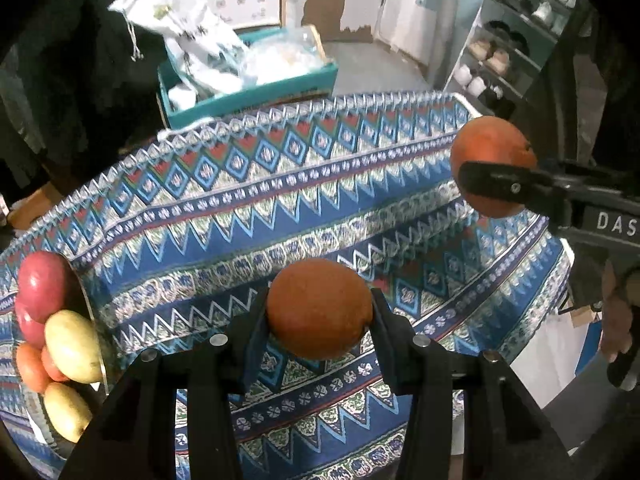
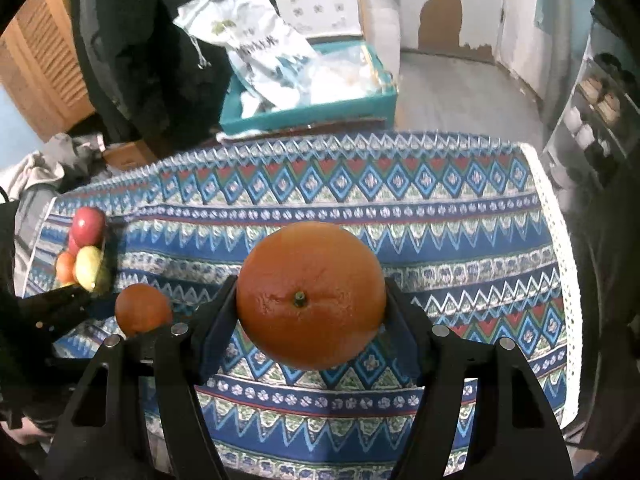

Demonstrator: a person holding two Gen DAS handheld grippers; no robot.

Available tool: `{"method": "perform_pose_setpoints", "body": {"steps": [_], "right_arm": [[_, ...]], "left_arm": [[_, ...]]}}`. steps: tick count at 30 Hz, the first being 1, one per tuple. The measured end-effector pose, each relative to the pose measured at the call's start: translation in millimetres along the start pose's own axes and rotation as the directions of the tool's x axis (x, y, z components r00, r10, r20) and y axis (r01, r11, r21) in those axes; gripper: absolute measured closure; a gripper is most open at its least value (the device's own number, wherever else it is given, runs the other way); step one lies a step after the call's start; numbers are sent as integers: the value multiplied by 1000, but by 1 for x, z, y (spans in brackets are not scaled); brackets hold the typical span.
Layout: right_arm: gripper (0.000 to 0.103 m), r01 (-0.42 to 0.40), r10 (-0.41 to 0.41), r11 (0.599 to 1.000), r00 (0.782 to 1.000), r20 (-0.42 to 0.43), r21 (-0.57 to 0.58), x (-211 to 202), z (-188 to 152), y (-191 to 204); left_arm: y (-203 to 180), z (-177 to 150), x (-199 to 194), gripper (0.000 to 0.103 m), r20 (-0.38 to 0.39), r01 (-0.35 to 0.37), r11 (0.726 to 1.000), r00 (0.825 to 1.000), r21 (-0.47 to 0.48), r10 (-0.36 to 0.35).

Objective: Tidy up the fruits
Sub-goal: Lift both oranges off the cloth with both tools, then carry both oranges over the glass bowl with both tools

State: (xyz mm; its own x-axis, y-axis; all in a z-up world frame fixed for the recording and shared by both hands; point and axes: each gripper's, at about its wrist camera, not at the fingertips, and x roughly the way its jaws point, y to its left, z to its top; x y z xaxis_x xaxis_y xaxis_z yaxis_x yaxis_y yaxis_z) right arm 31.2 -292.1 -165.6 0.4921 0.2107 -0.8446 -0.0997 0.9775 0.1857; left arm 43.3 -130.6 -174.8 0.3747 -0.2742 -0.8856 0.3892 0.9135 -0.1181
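Here, in the left wrist view, the left gripper [image 1: 319,312] pinches an orange [image 1: 319,307] between its two black fingers, lifted above the patterned tablecloth [image 1: 248,216]. At about two o'clock the right gripper [image 1: 494,182] reaches in from the right edge, one finger crossing the front of a second orange [image 1: 493,148] that it clamps in the air. At nine o'clock a pile of fruit sits at the cloth's left edge: a red apple [image 1: 42,284], a yellow pear [image 1: 72,346] just below it, small orange fruits [image 1: 34,366] touching the pear, and another yellow pear [image 1: 66,410] lower down. Beyond the table at twelve o'clock stands a teal box [image 1: 256,94] holding a white printed bag [image 1: 180,28].

Next, in the right wrist view, the same large fruit [image 2: 311,295] fills the centre, stem end toward the camera, squeezed between this tool's fingers [image 2: 311,304]. At nine o'clock the other one [image 2: 143,309] hangs in the left tool [image 2: 142,326], which is partly hidden by the near finger. The fruit pile [image 2: 86,254] lies farther left, well apart from both.
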Motion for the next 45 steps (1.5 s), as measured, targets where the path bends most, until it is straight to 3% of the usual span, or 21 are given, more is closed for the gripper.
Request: {"method": "perform_pose_setpoints", "body": {"steps": [9,26,45], "right_arm": [[34,-10,15,998,996,83,-55,-31,9,17],[34,-48,75,990,976,204,-134,-82,21,52],[34,-101,149,970,966,212,-220,-91,30,107]], "left_arm": [[0,9,-41,55,92,10,1000,996,-7,-10],[8,14,-107,55,248,17,1000,969,-24,-11],[47,0,-147,55,319,12,996,948,-92,18]]}}
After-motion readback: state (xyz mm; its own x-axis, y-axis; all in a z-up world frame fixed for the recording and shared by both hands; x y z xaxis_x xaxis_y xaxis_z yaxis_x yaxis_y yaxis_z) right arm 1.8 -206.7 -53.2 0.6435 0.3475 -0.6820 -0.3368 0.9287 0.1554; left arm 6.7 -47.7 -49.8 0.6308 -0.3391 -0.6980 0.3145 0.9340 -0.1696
